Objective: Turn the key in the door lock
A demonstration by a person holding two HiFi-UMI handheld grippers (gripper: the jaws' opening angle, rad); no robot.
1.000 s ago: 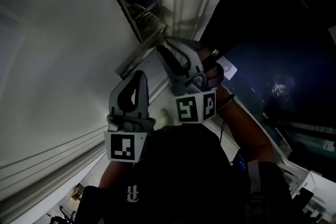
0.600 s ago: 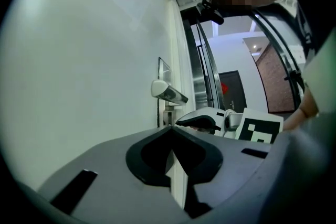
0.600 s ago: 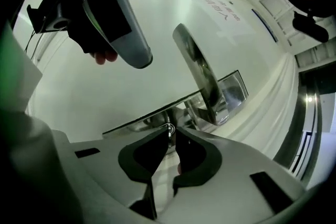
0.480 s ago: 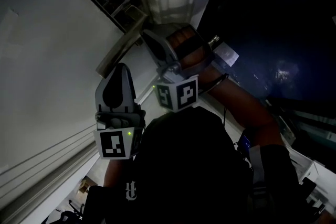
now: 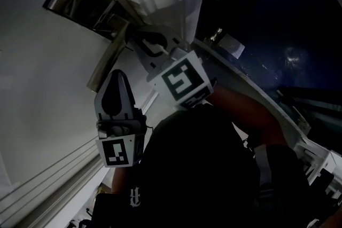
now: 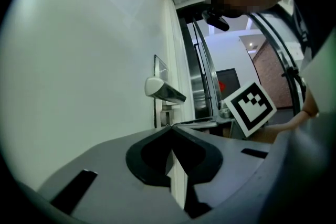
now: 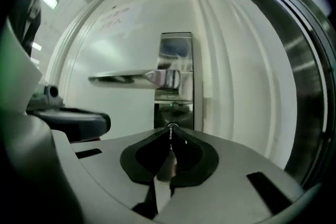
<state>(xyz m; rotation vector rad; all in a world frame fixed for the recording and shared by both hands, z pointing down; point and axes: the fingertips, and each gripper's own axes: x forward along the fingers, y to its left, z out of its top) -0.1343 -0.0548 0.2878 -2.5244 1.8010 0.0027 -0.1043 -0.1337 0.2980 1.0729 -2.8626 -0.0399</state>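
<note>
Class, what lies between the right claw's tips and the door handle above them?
Only the lower part of the lock plate lies between handle and right claw, apparently shut on the key; the right gripper view shows it.

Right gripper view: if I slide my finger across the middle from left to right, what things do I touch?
left gripper → door handle → lock plate → white moulding → shiny metal strip
</note>
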